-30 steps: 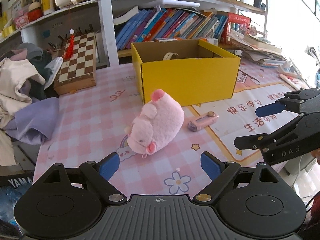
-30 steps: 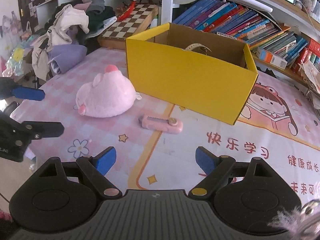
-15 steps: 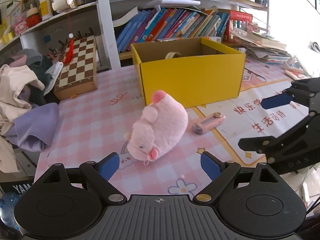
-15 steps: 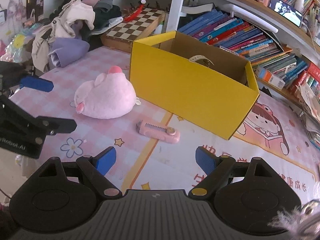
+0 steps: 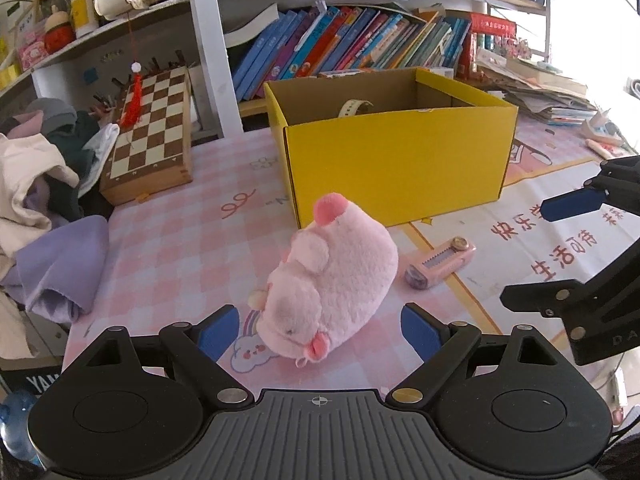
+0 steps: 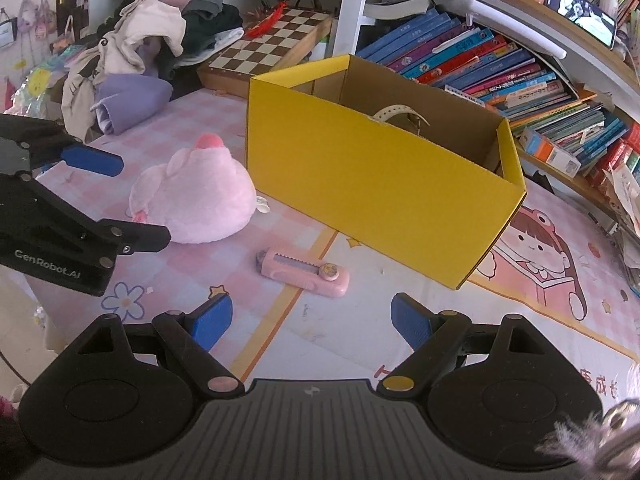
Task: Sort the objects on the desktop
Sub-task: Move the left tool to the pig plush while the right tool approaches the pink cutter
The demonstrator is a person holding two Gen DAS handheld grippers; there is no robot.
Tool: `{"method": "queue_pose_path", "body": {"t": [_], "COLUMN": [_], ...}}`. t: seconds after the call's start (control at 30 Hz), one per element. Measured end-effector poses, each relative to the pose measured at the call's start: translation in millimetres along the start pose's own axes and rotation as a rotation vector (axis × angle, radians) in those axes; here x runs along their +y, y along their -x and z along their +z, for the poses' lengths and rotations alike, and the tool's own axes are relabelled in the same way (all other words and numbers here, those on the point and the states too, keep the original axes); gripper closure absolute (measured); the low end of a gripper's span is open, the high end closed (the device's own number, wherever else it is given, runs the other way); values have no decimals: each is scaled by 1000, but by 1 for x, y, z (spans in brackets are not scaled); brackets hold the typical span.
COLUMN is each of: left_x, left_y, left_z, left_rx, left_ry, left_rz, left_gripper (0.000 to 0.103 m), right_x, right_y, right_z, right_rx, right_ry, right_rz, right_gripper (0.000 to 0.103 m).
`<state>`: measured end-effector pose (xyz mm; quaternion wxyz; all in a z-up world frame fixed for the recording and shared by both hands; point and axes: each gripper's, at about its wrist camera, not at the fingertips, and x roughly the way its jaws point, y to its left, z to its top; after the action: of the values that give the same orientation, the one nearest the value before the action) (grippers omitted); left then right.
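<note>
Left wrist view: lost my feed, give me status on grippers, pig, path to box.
Left gripper open, pig just ahead, untouched. Right gripper open, empty, near cutter. Box open-topped behind pig, path clear.

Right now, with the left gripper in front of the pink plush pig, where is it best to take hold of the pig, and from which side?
Probably across the round body of the pink plush pig, just behind the head, coming from above and in front. The pig lies on its side, nose toward the open left gripper, and its soft middle should fit between the jaws. The yellow box stands close behind it.
</note>
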<state>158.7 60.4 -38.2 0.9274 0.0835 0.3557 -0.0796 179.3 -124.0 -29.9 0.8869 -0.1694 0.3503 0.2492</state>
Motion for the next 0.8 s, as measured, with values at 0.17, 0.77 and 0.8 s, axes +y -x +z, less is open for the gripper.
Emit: {"method": "queue_pose_path", "body": {"t": [0.17,0.77,0.8], "left_x": [1,13,16], "left_y": [-9,-5,0], "left_z": [2,8,9], "left_rx": [17,-13,-26], "left_ry": [20,78,94], "left_rz": [-15,-37,-35], "left_gripper": [14,75,75], "right_x": [-3,-7,-8], "right_y": [-6,-37,-40], "right_z": [1,21,22], "right_rx": [26,73,78], "right_ry": [8,33,32], "right_rz": [31,103,107], "right_gripper": [17,17,17]}}
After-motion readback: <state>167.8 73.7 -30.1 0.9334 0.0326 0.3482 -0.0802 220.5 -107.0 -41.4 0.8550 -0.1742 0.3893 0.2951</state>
